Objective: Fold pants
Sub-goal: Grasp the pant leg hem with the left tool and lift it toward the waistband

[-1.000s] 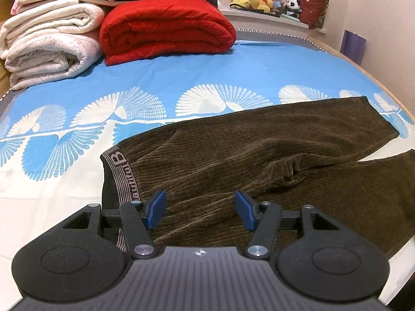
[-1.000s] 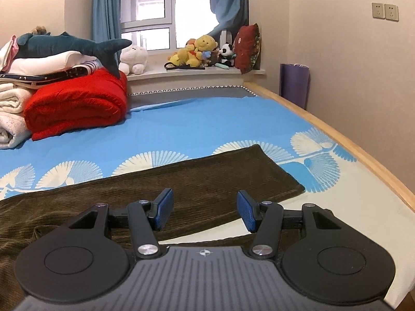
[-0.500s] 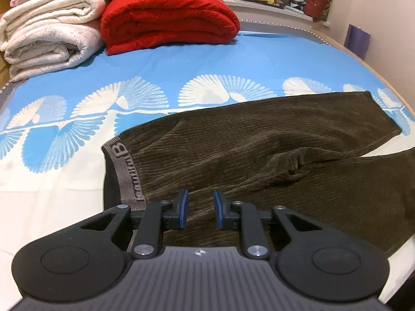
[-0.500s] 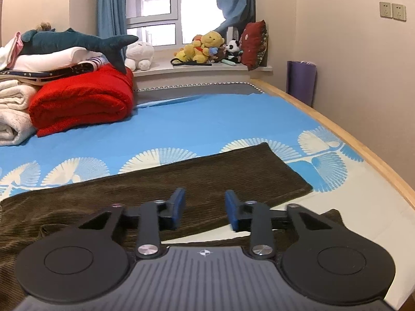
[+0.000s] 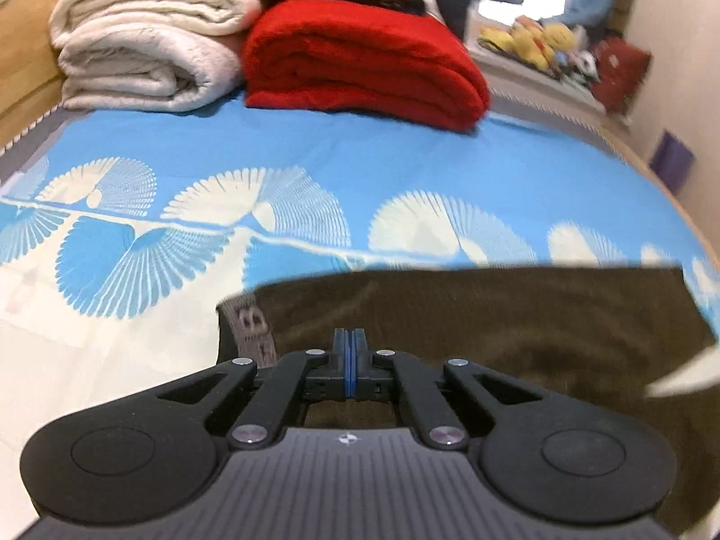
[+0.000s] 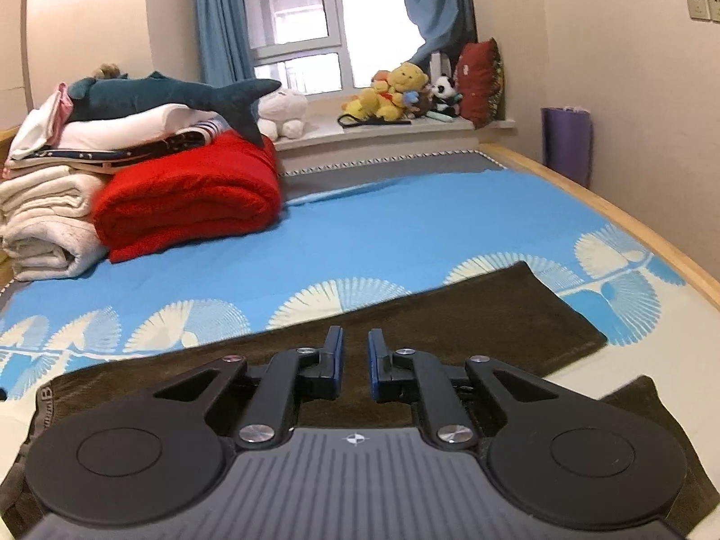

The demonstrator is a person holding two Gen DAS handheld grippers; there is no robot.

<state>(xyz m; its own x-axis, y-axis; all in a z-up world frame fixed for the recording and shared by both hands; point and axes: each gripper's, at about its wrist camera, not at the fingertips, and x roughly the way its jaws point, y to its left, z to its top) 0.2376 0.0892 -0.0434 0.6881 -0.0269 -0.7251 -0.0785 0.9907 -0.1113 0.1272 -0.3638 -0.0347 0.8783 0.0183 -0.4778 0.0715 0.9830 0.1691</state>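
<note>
left tongs closed above the brown pants on the bed; right tongs closing, nothing visibly between them.

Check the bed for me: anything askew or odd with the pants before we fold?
The brown pants aren't laid square: the two legs splay apart, bare sheet showing between them near the cuffs. The left gripper is shut and the right gripper is closing, neither visibly pinching cloth. Nothing looks spilled or damaged.

Brown corduroy pants as I see them, spread on the bed.
Grey lettered waistband at left; legs extend rightward.
</note>
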